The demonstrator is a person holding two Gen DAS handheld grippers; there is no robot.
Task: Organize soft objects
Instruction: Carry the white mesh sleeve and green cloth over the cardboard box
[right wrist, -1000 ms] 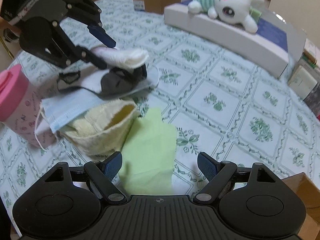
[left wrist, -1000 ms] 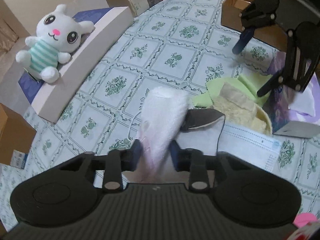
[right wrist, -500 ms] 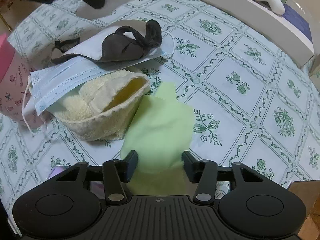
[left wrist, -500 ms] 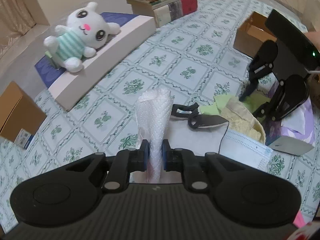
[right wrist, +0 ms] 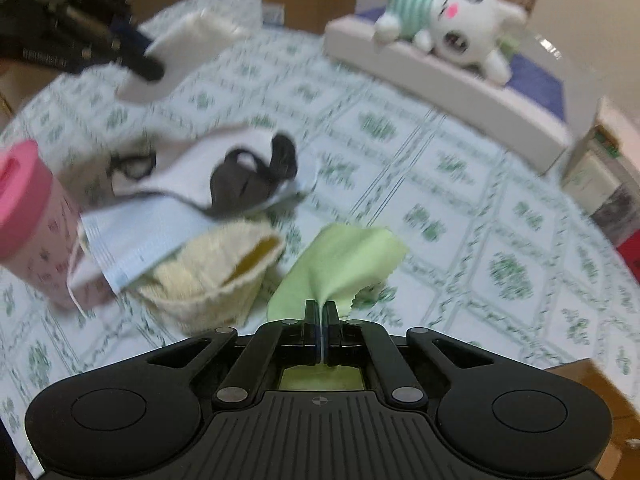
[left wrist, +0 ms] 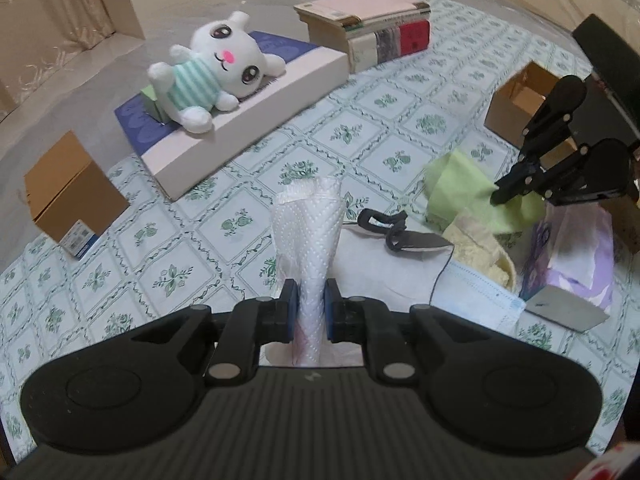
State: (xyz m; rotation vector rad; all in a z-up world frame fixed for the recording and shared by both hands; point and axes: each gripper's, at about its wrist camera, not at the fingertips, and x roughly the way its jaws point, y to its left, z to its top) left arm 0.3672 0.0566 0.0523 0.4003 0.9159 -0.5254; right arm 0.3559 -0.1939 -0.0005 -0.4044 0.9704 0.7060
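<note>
In the left wrist view the left gripper (left wrist: 311, 304) pinches a white quilted cloth (left wrist: 308, 232) above the table (left wrist: 192, 248); carry it high, clear of the black mask (left wrist: 404, 236). In the right wrist view the right gripper (right wrist: 321, 320), whose jaws have just been closing, clamps the green cloth (right wrist: 344, 260); lift slowly so the corner holds.

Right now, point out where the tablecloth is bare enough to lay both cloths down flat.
The widest bare stretch of patterned tablecloth lies between the long white box carrying the white plush bunny and the heap of masks. A smaller patch sits beside the brown cardboard box. It is crowded around the cream knitted pouch, blue face mask and pink cup.
</note>
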